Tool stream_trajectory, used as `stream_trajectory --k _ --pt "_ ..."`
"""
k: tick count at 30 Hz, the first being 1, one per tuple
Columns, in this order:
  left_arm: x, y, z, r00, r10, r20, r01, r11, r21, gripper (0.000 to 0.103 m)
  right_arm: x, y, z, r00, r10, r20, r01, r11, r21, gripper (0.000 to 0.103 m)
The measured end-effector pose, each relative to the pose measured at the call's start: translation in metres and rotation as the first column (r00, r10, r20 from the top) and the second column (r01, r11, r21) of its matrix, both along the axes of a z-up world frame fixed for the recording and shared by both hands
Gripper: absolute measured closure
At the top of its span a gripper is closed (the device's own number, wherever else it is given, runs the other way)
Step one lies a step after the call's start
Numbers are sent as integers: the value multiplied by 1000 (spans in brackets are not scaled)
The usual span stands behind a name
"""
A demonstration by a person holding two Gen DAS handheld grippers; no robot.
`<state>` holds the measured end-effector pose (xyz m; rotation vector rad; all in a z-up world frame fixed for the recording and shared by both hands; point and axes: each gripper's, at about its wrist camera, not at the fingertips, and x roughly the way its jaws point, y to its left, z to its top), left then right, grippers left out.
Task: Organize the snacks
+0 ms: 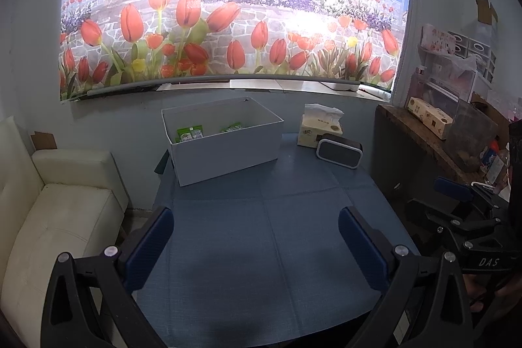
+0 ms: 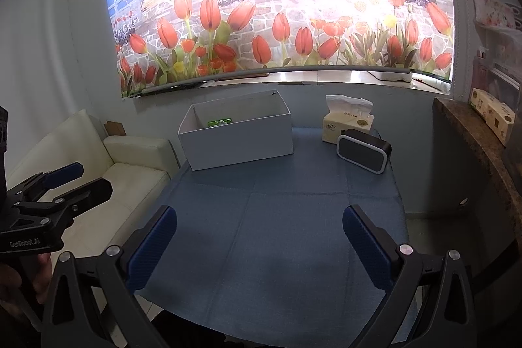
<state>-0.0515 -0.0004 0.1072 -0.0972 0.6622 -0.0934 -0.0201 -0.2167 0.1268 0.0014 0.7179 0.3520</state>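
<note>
A white open box [image 1: 225,149] stands at the far side of the blue table [image 1: 261,250]; green snack packets [image 1: 191,132] lie inside it. In the right wrist view the box [image 2: 238,142] shows one green packet [image 2: 220,122]. My left gripper [image 1: 256,220] is open and empty above the table's near half. My right gripper [image 2: 259,220] is open and empty too, above the table [image 2: 277,250]. The right gripper shows at the right edge of the left wrist view [image 1: 456,201], and the left gripper at the left edge of the right wrist view [image 2: 71,181].
A tissue pack [image 1: 321,129] and a black speaker [image 1: 339,150] sit at the table's far right. A white sofa [image 1: 58,217] stands left of the table. A wooden shelf [image 1: 424,136] with boxes is on the right. A tulip blind hangs on the wall behind.
</note>
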Motion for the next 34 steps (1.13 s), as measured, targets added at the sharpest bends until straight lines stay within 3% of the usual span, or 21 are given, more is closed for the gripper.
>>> stream_trajectory --k 34 --pt "-2 -2 -4 1000 -18 -10 17 999 -27 0 -4 7 1 1000 18 -7 -18 1000 3 0"
